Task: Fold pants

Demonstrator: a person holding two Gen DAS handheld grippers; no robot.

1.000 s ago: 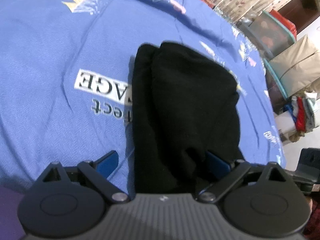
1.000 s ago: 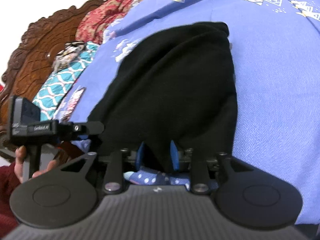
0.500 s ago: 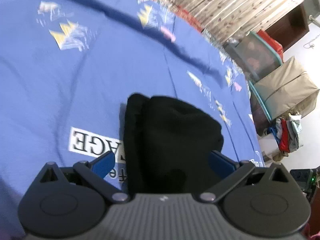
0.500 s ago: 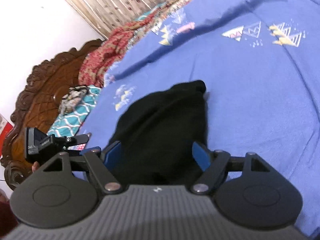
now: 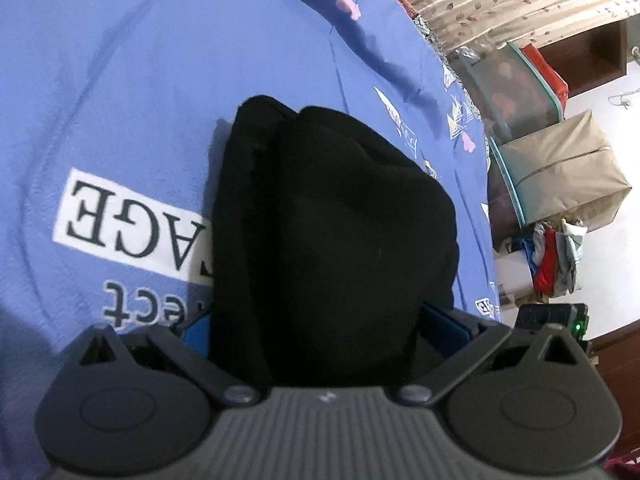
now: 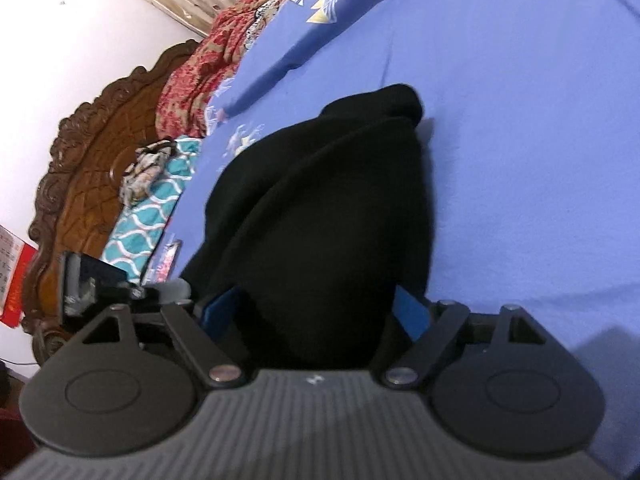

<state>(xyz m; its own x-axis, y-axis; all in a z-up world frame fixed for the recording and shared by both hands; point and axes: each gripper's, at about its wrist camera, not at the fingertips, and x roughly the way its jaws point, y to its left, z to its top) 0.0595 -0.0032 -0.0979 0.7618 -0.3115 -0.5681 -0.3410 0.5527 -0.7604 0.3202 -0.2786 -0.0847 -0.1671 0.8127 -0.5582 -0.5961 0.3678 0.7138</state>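
Apparently folded, the black pants (image 5: 328, 232) lay on the blue bedsheet (image 5: 140, 100); left gripper (image 5: 316, 328) stood wide, right gripper (image 6: 316, 312) was opening, neither gripping.

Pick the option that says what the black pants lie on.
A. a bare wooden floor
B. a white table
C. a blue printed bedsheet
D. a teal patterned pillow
C: the folded black pants rest on the blue printed bedsheet, which surrounds them in both wrist views.
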